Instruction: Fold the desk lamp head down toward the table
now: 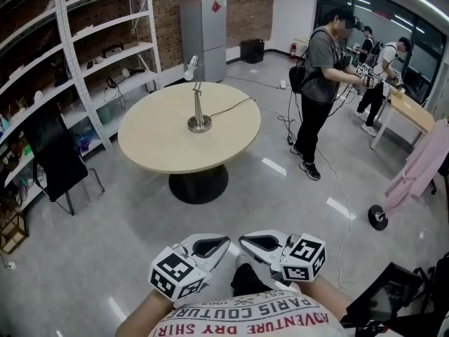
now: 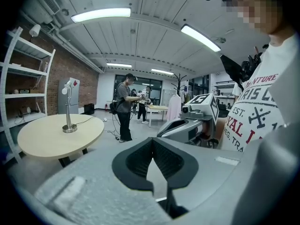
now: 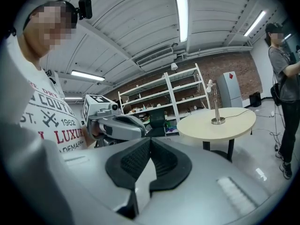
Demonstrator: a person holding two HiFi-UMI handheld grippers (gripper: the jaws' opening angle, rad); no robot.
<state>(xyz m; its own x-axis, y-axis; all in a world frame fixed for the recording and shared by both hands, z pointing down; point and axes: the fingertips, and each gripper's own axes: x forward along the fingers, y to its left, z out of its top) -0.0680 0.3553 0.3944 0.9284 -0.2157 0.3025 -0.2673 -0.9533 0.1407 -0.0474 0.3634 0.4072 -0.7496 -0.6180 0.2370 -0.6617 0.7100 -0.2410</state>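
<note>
My left claw (image 1: 223,244) and right claw (image 1: 243,241) are fully closed, empty, held side by side. Evidently approach is pending: the desk lamp (image 1: 198,111) stands unfolded on the table (image 1: 158,153), well ahead of both.

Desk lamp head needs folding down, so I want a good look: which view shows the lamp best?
Head view: the desk lamp stands whole on the round table, head raised. Both gripper views show it small, side-on, far away.
</note>
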